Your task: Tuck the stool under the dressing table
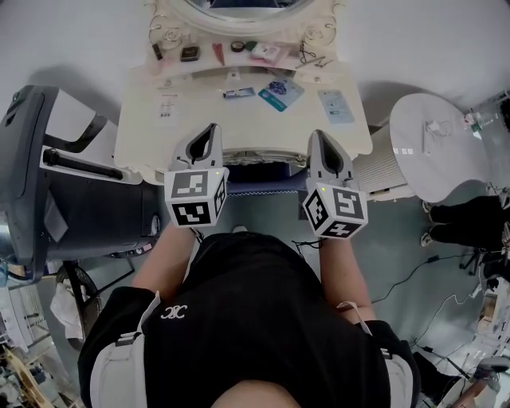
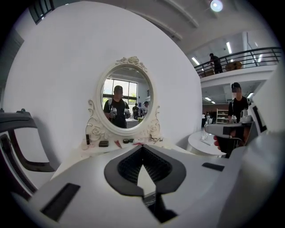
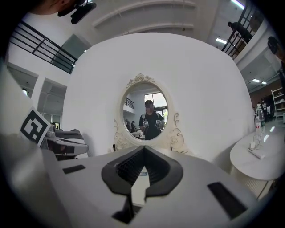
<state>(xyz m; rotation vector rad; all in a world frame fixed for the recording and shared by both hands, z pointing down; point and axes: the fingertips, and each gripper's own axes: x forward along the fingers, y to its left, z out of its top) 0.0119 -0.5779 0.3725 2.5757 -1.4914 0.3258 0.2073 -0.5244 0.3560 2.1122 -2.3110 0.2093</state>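
Observation:
The white dressing table [image 1: 143, 137] with its oval mirror [image 1: 239, 9] stands in front of me. Under its front edge, between my two grippers, shows a strip of the dark blue stool seat [image 1: 263, 177]; the rest is hidden by the tabletop and my body. My left gripper [image 1: 209, 129] is shut and empty, held above the table's front edge. My right gripper [image 1: 319, 135] is likewise shut and holds nothing. In the left gripper view the shut jaws [image 2: 142, 148] point at the mirror [image 2: 126, 99]. The right gripper view shows the same, jaws [image 3: 143, 148] toward the mirror [image 3: 149, 113].
Small cosmetics and cards [image 1: 279, 92] lie on the tabletop. A dark padded chair [image 1: 48, 183] stands close on the left. A round white side table [image 1: 434, 143] and a ribbed white bin [image 1: 390, 167] stand on the right. Someone's dark shoes [image 1: 466, 217] and cables lie on the floor at right.

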